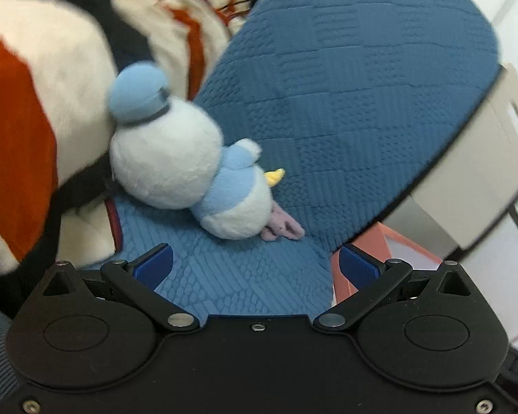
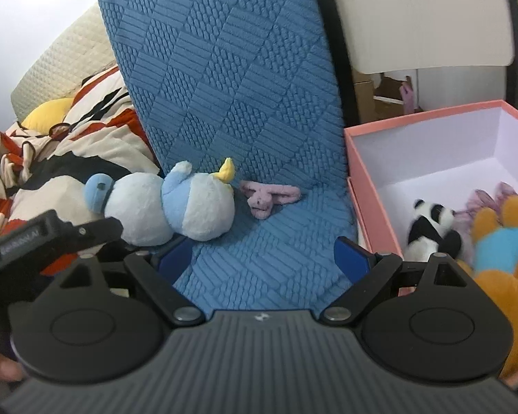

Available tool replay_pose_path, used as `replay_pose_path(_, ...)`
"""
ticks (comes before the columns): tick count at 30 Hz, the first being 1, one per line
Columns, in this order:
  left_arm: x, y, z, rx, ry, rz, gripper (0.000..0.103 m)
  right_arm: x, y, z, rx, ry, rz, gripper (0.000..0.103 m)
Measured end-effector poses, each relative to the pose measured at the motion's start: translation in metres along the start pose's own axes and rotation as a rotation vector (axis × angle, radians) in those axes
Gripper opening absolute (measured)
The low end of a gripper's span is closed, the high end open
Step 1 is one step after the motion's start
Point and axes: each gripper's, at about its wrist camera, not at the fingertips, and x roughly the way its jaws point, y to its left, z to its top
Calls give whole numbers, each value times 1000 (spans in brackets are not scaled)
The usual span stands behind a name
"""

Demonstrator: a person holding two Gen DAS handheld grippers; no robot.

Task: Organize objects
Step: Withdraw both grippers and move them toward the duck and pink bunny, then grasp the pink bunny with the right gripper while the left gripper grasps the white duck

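- Left gripper (image 1: 257,267): jaws wide apart, nothing between them, touching nothing; blue pads (image 1: 155,265) hang over the blue quilted cushion (image 1: 345,86).
- Right gripper (image 2: 262,260): jaws also wide apart, empty, no contact; it hovers above the same cushion, seen here as (image 2: 224,86).
- Part of the left gripper's black body shows at the left edge of the right wrist view, near the duck's head.
- Duck plush (image 1: 186,165): one. Lies on its side on the cushion, just ahead of the left gripper's jaws, not touched by them.
- Duck's long axis runs across the right wrist view (image 2: 165,203): light blue cap end toward the blanket, rounded white bottom toward the box. Yellow bit sticks up at the body end.
- Duck's head presses against the striped blanket (image 1: 34,120).
- Small pink plush (image 1: 281,229): one, flat on the cushion just beside the duck's bottom end; in the right view (image 2: 264,198) its limbs spread sideways.
- Pink box (image 2: 355,179): one, open, just to the right of the cushion.
- Inside the box: one panda plush (image 2: 431,231), one orange-and-blue plush (image 2: 504,252), something purple behind them, blurred.
- Striped blanket: one, bunched left of the cushion; a yellow object (image 2: 48,112) sits behind it.
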Motion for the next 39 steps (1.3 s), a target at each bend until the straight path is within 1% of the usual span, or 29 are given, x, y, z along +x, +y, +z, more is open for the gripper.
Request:
replay_pose_path(1, 6, 5, 3, -36, 4, 0, 102, 8, -1, 3, 0, 8, -2, 86)
replay_pose_path(2, 11, 8, 5, -59, 2, 0, 102, 15, -2, 6, 1, 18, -1, 80)
replay_pose_path(5, 25, 16, 12, -111, -19, 13, 102, 38, -8, 15, 20, 46, 18, 78)
replay_pose_path(9, 50, 25, 20, -189, -15, 14, 102, 67, -12, 26, 71, 75, 25, 72)
replay_pose_path(13, 76, 30, 27, -238, 8, -3, 102, 95, -16, 34, 136, 111, 38, 69)
replay_pose_path(15, 85, 34, 31, -270, 0, 5, 102, 110, -17, 39, 151, 131, 35, 67)
replay_pose_path(17, 95, 35, 34, -281, 0, 19, 102, 125, -16, 44, 161, 144, 30, 67)
replay_pose_path(21, 118, 40, 37, -322, 29, 21, 102, 155, -13, 51, 169, 170, 26, 66)
replay_pose_path(23, 130, 43, 36, -336, 46, 19, 102, 170, -11, 53, 170, 185, 19, 66)
replay_pose_path(25, 139, 46, 33, -356, 52, 25, 102, 186, -10, 54, 181, 203, 0, 66)
replay_pose_path(28, 150, 48, 31, -382, 56, 13, 102, 205, -11, 52, 200, 223, -20, 66)
replay_pose_path(29, 153, 49, 31, -389, 55, 12, 102, 211, -11, 51, 207, 230, -26, 65)
replay_pose_path(30, 155, 49, 31, -394, 53, 12, 102, 216, -11, 50, 213, 237, -30, 59)
replay_pose_path(31, 157, 50, 30, -401, 51, 10, 102, 222, -11, 50, 218, 245, -33, 57)
replay_pose_path(34, 164, 52, 29, -430, 38, -11, 102, 232, -8, 46, 220, 253, -42, 57)
replay_pose_path(37, 171, 53, 28, -450, 19, -9, 102, 242, -5, 43, 219, 263, -51, 55)
replay_pose_path(38, 173, 54, 27, -461, 12, -8, 102, 244, -3, 42, 208, 263, -58, 52)
replay_pose_path(39, 175, 55, 26, -471, 8, -9, 102, 247, 0, 40, 184, 265, -74, 44)
